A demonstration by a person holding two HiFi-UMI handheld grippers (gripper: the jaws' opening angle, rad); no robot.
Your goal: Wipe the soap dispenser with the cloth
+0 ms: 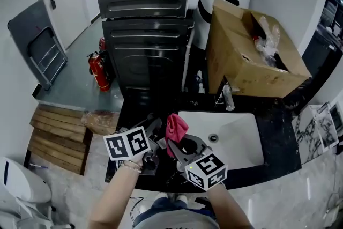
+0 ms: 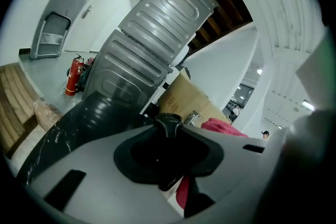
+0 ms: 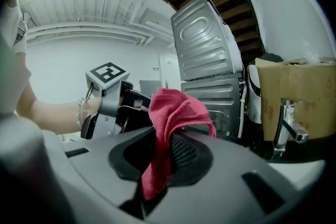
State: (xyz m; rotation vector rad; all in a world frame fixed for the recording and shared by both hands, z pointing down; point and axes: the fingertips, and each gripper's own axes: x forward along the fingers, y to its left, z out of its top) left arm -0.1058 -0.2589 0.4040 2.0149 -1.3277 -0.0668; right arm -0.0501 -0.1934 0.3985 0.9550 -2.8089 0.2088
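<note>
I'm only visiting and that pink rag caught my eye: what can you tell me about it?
The cloth is pinkish red, soft and fuzzy like terry. It is crumpled, pinched upright between the right tongs, its bunched top flopping over and a tail hanging below. It is held in the air just left of the white sink. Only the tongs clearly touch it.

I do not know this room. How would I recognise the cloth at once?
Find the white sink set in the black counter. At its left edge, the right gripper holds a crumpled cloth between its fingers. It is the only soft pink-red thing there; the red fire extinguisher stands far off on the floor.
</note>
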